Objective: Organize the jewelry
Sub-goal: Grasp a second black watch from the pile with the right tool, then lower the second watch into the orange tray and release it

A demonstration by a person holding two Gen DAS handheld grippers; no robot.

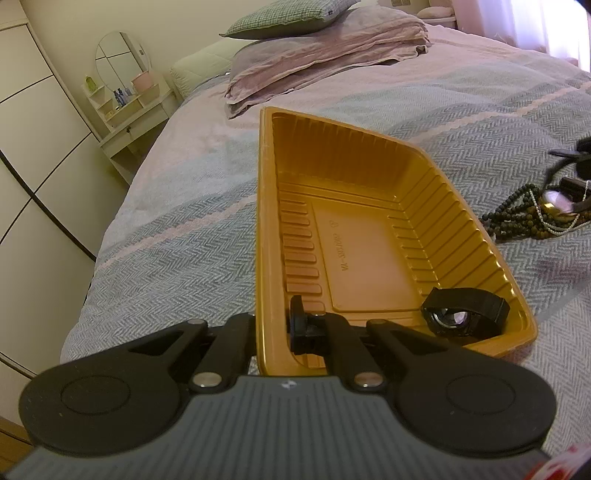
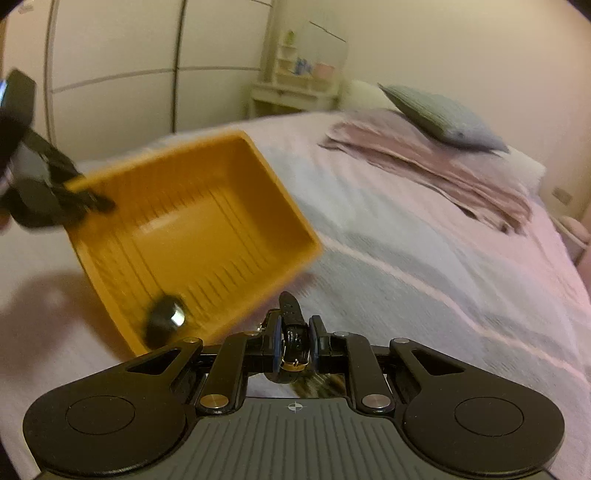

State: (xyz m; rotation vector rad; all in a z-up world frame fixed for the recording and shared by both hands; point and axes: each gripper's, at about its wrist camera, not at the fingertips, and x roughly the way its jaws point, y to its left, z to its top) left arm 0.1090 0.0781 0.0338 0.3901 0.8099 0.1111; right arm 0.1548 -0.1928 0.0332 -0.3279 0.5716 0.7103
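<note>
A golden ribbed plastic tray [image 1: 369, 192] lies on the bed. My left gripper [image 1: 274, 325] is shut on the tray's near left wall, one finger inside and one outside. A black watch [image 1: 465, 312] rests in the tray's near right corner. In the right wrist view my right gripper [image 2: 294, 339] is shut on a black watch strap [image 2: 291, 314] with a gold buckle, held above the bed beside the tray [image 2: 192, 221]. The watch in the tray [image 2: 166, 319] and the left gripper [image 2: 55, 192] on the rim show there too. A heap of bead necklaces [image 1: 524, 221] lies right of the tray.
The bedspread [image 1: 184, 240] is striped grey and pink. Folded pink bedding [image 1: 325, 55] and a checked pillow [image 1: 288, 18] lie at the far end. A white wardrobe [image 1: 33, 147] and a small vanity with a round mirror [image 1: 125, 96] stand left of the bed.
</note>
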